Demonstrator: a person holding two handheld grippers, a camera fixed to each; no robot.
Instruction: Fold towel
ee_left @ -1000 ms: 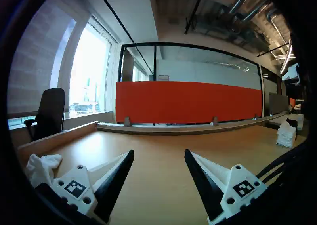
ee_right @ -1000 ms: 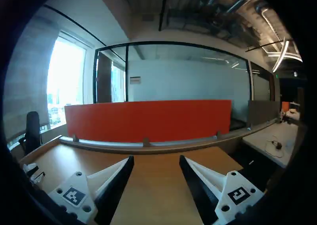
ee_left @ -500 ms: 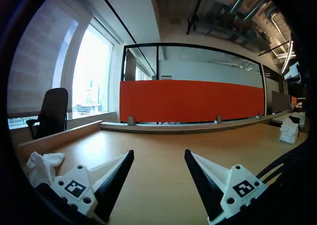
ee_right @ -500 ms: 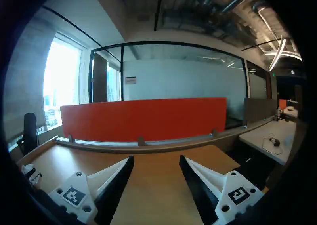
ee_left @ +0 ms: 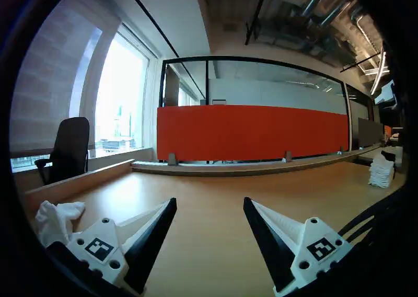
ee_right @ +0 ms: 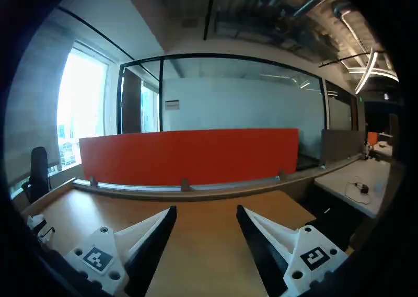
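A crumpled white towel lies on the wooden desk at the lower left of the left gripper view, beside my left gripper's left finger. My left gripper is open above the desk with nothing between its fingers. At the far right of that view stands a stack of folded white towels. In the right gripper view my right gripper is open over the wooden desk, holding nothing. A bit of white cloth shows at that view's far left edge.
An orange divider panel runs along the desk's far edge, also the orange divider panel in the right gripper view. A black office chair stands at the left by the window. A second desk with a cable lies to the right.
Both views shifted only slightly; the grippers stay open and level over the desk. Nothing was taken hold of or let go.
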